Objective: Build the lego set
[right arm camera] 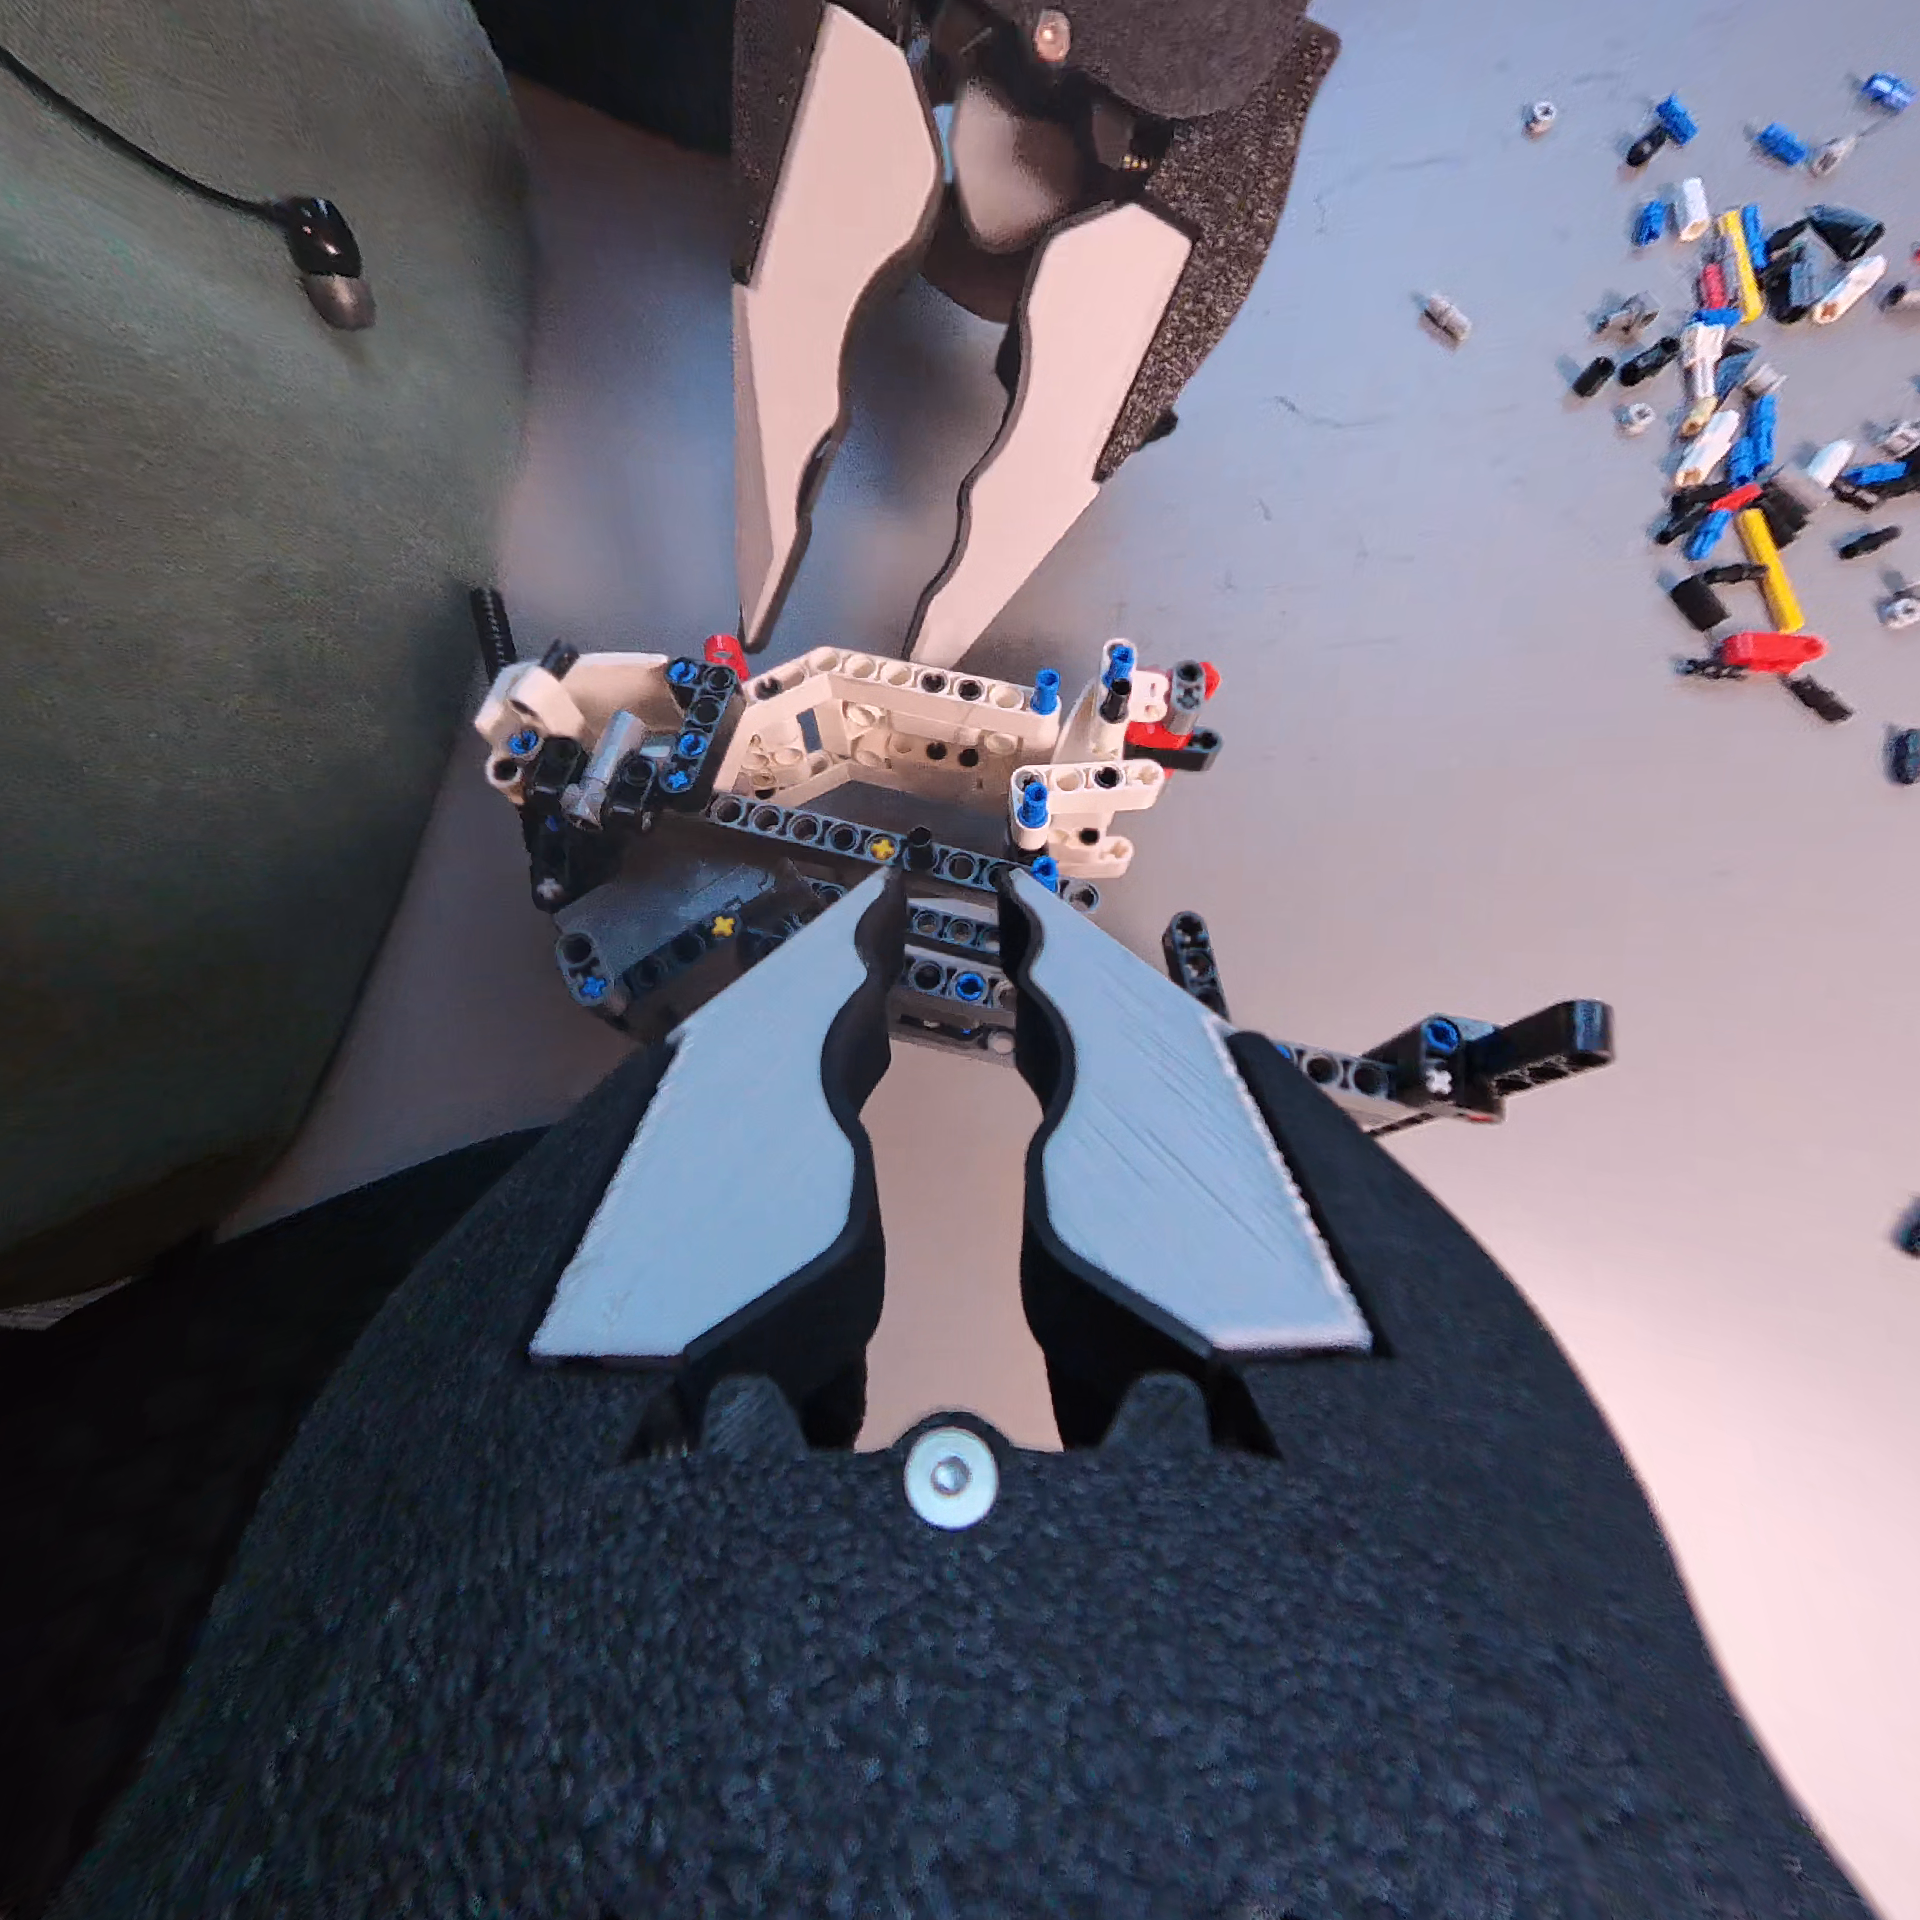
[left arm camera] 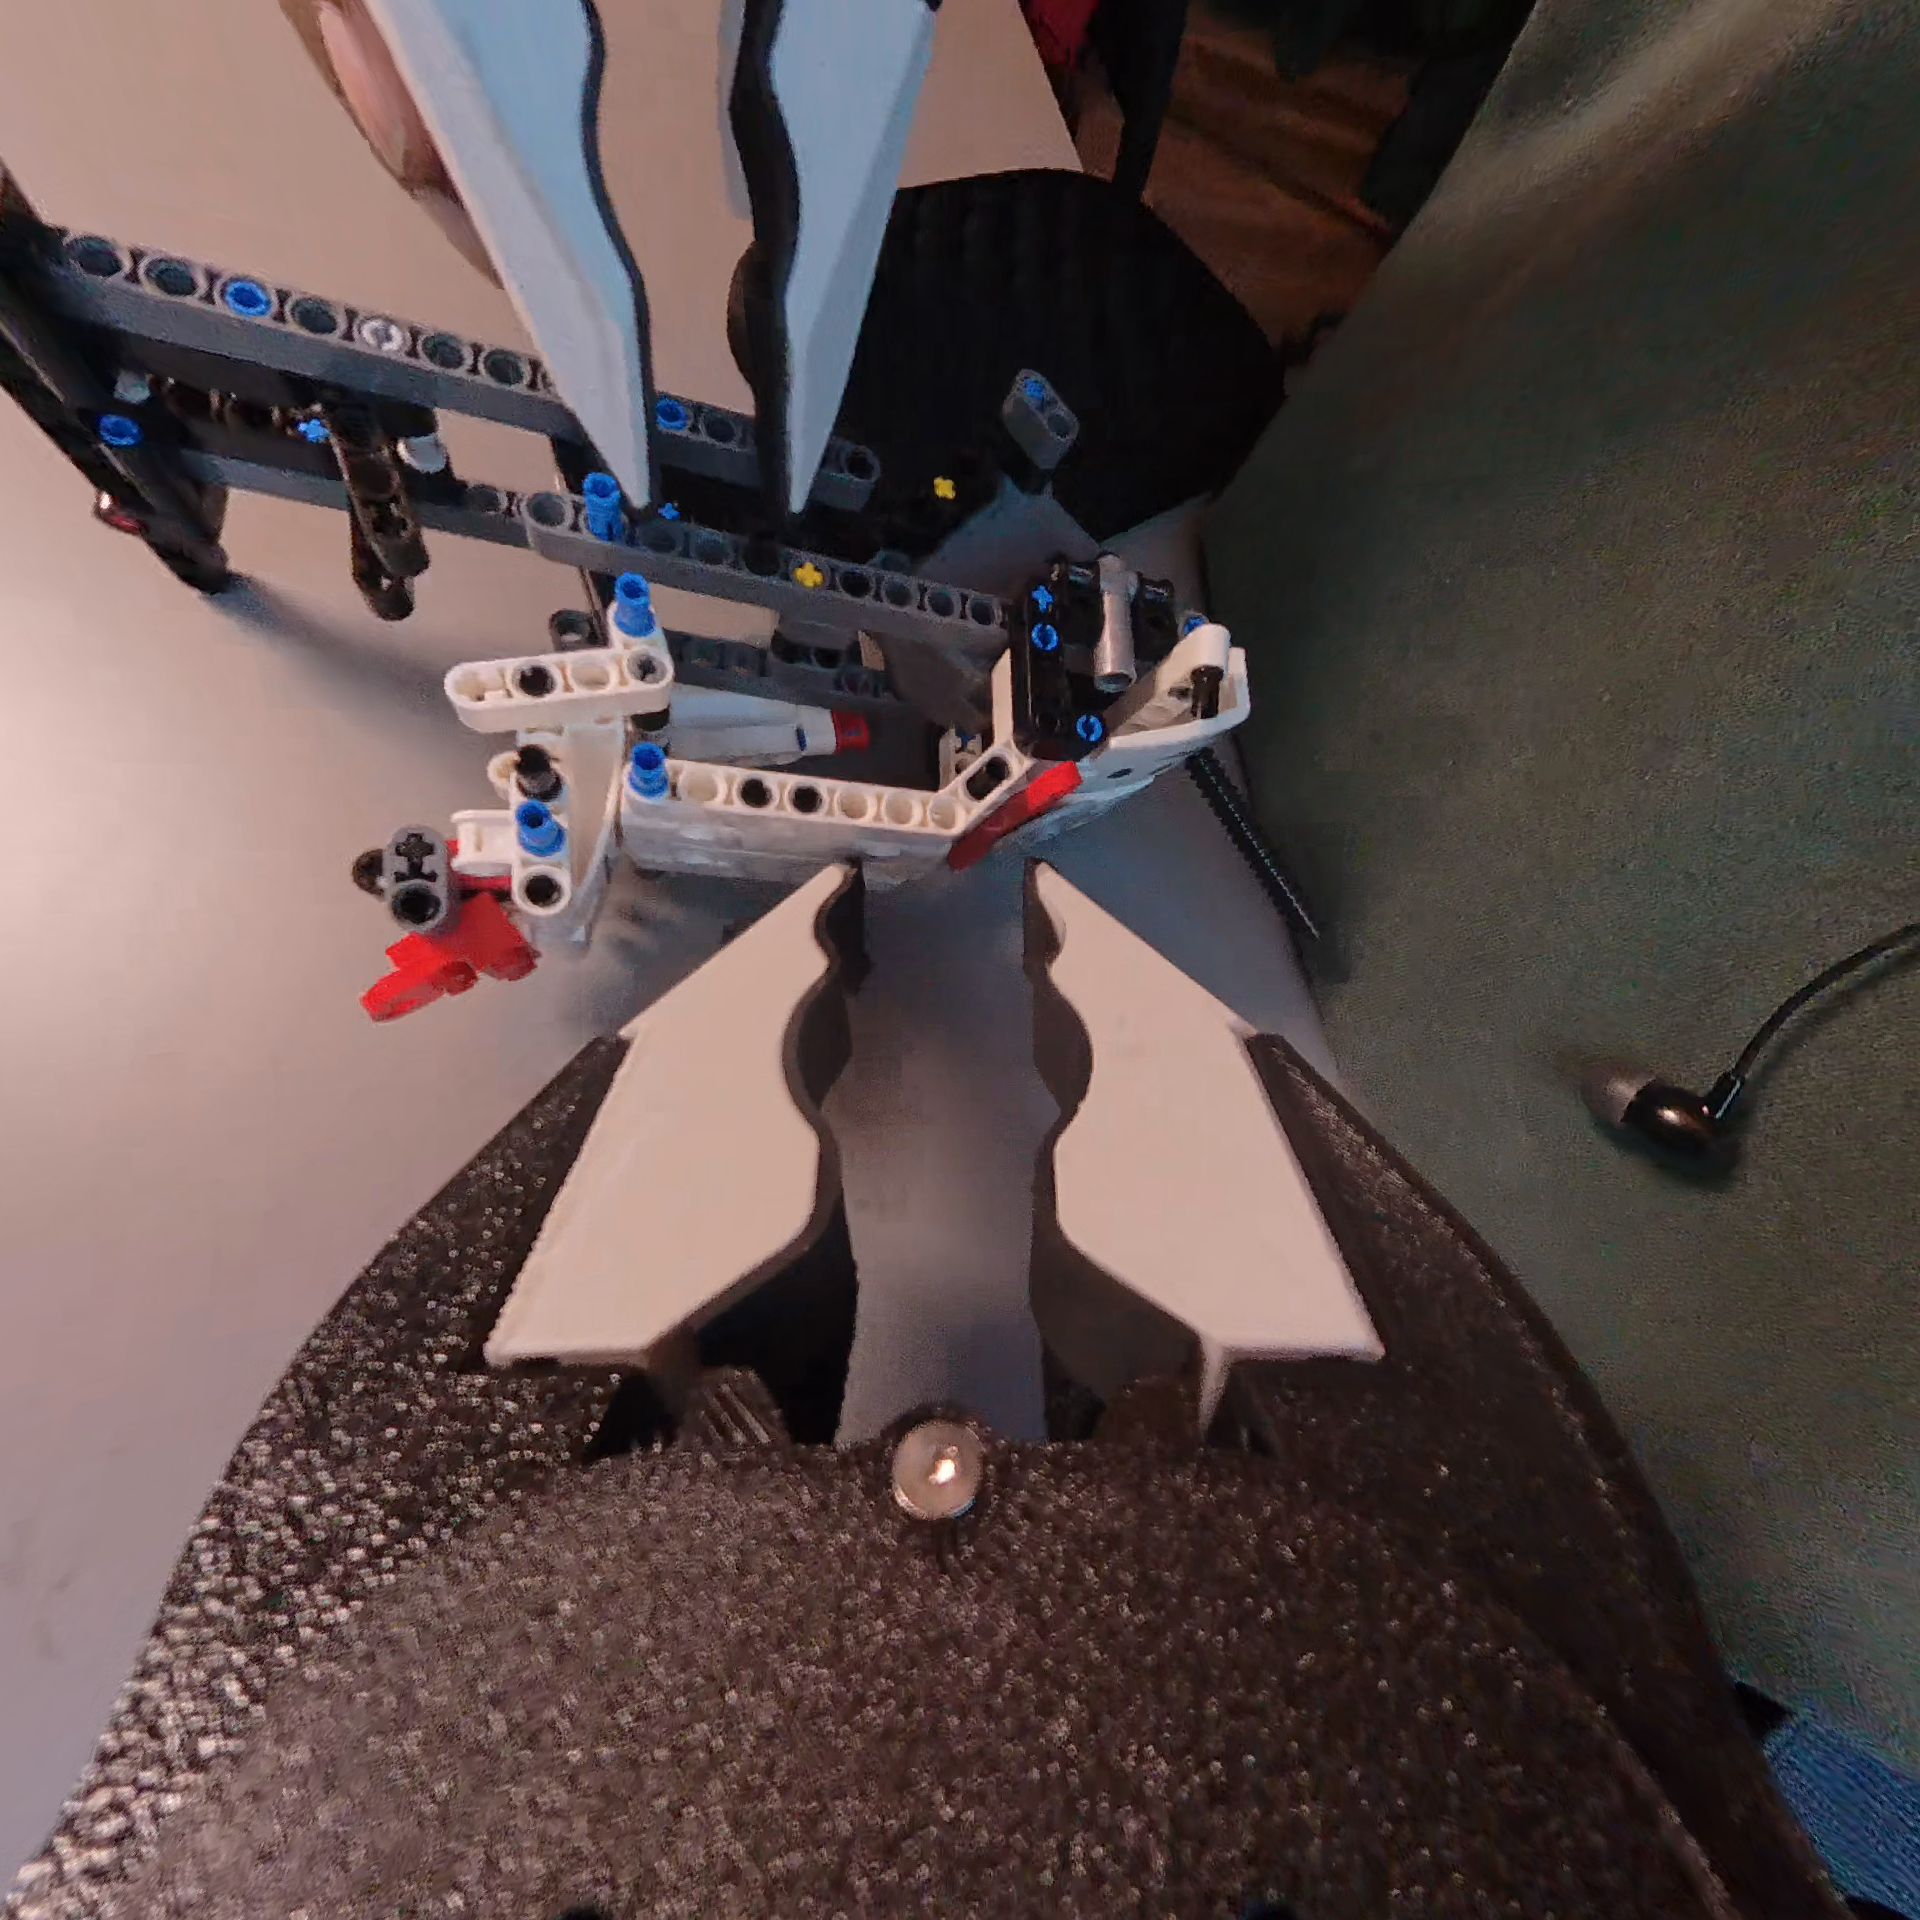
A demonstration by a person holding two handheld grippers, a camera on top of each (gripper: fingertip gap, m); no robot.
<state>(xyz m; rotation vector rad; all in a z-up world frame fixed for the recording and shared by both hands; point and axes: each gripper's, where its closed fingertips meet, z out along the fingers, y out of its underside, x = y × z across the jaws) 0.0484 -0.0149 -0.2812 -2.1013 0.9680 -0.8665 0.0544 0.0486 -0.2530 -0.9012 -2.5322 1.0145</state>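
The lego model (left arm camera: pixel 831 727) sits mid-frame on the bench (left arm camera: pixel 208 1143), long side across, squeezed between both open tools: left tool (left arm camera: pixel 940 883) at its white side, right tool (right arm camera: pixel 945 883) at its grey side

The lego model (right arm camera: pixel 852 790) sits on the table (right arm camera: pixel 1455 935) between cushion (right arm camera: pixel 208 727) and loose parts (right arm camera: pixel 1745 416).

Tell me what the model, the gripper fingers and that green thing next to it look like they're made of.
Model: hard glossy plastic, moulded holes and pins. Right gripper fingers: probably printed plastic, faint layer lines, dark inner pads. Green cushion: apparently soft matte fabric.
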